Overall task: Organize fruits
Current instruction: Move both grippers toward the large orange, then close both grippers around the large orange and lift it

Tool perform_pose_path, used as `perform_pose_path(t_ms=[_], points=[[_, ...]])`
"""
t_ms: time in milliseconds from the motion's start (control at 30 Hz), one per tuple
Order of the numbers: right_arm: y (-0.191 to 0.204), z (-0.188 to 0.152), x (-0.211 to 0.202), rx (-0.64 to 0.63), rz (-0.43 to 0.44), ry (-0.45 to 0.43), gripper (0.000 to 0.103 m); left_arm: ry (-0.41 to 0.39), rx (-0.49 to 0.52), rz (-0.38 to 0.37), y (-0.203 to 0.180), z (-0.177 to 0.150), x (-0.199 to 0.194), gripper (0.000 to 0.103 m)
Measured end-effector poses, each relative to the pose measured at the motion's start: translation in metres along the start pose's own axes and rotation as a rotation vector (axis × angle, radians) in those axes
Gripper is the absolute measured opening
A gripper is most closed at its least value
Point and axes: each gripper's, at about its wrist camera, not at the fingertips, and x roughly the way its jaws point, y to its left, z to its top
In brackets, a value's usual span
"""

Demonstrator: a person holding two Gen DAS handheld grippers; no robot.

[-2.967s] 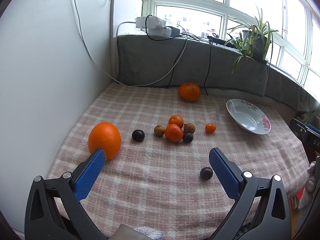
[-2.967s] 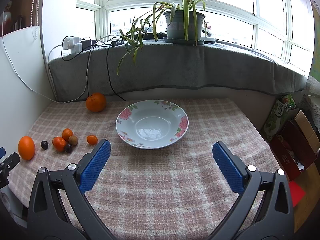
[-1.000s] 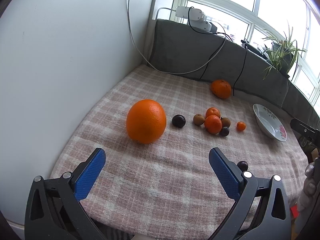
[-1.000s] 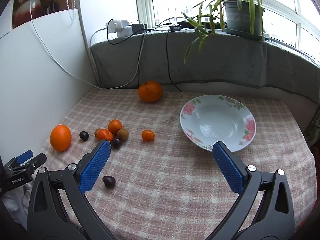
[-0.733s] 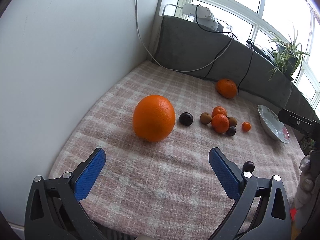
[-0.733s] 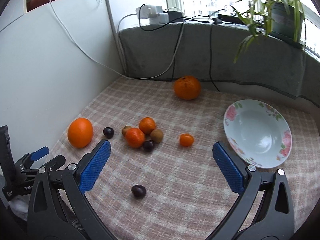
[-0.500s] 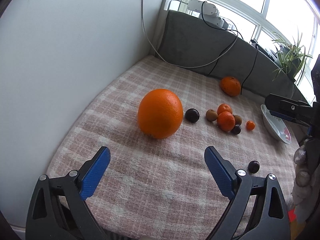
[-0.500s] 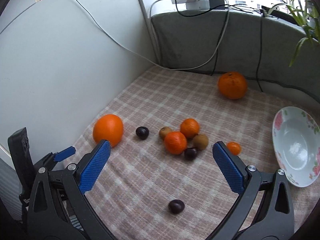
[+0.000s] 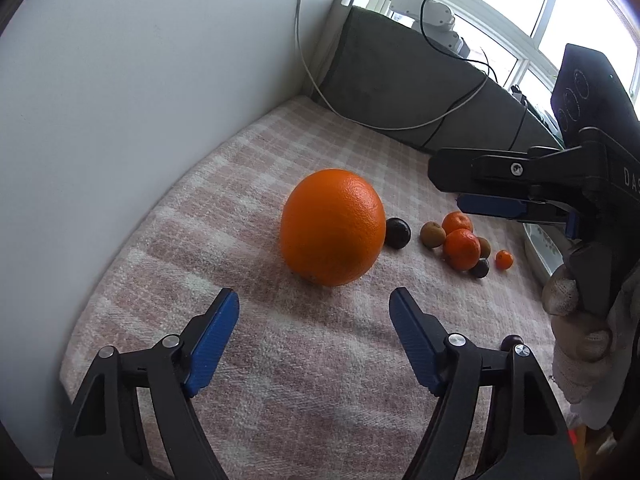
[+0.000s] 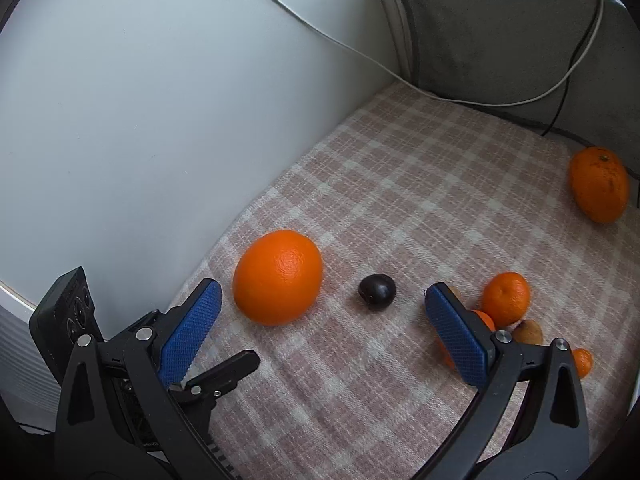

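Tongs closing in on a big orange on the checked surface.

Left wrist view: the left tongs [image 9: 314, 304] are narrowing with nothing between the blue pads, the large orange [image 9: 331, 227] sitting just beyond the tips on the checked cloth [image 9: 280, 360], near the white wall [image 9: 120, 80]. A dark plum [image 9: 397, 233] is lying just beside it, with a cluster of tangerines [image 9: 461, 249] farther right. The right tongs [image 9: 480, 192] are reaching in from the right. Right wrist view: the right tongs [image 10: 320, 316] are gaping wide and empty, hovering over the same orange [image 10: 277, 277] and plum [image 10: 377, 291]; another orange [image 10: 599, 184] is lying well apart.
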Motion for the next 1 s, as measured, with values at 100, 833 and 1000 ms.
perform_pose_path(t_ms=[100, 833, 1000], points=[[0.004, 0.004, 0.012, -0.005, 0.028, 0.026, 0.103, 0.001, -0.007, -0.013, 0.002, 0.002, 0.002, 0.072], [0.013, 0.014, 0.071, -0.016, 0.114, 0.154, 0.077, 0.005, -0.063, -0.101, 0.01, 0.01, 0.017, 0.06], [0.014, 0.013, 0.074, -0.018, 0.117, 0.157, 0.073, 0.009, -0.068, -0.115, 0.012, 0.013, 0.021, 0.057]])
